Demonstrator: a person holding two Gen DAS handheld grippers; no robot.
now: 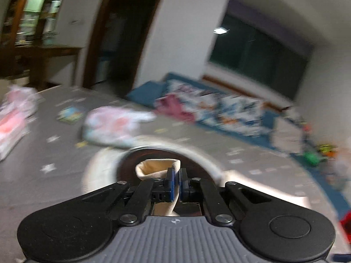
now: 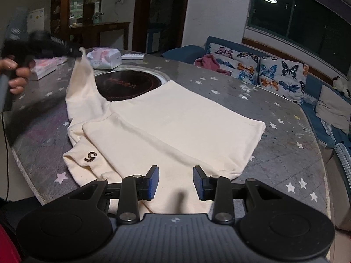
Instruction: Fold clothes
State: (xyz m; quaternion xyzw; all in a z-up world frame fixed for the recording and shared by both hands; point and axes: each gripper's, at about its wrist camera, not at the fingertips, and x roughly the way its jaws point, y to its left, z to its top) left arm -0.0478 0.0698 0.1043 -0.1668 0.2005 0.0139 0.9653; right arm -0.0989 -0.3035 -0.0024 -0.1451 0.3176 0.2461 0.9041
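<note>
Grey star-printed round table (image 2: 283, 153) carries a black round induction hob (image 2: 129, 83) set in a pale ring at its centre, with a white-pink plastic tissue pack (image 2: 105, 58) and a flat white remote-like box (image 2: 132, 56) near the far edge and a pink-white pack (image 2: 45, 66) by the far left edge. Beyond the far right edge, a blue sofa (image 2: 316, 107) holds butterfly-print cushions (image 2: 283, 74), a crumpled pink cloth (image 2: 210, 62) and a beige cushion (image 2: 333, 109). Dark window (image 2: 302, 19) above; dark wooden sideboard (image 2: 111, 29) at back left.

A cream cotton sweatshirt (image 2: 175, 118) lies on a grey star-patterned tabletop (image 2: 283, 153) beside white butterfly-print cushions (image 2: 283, 74).
</note>
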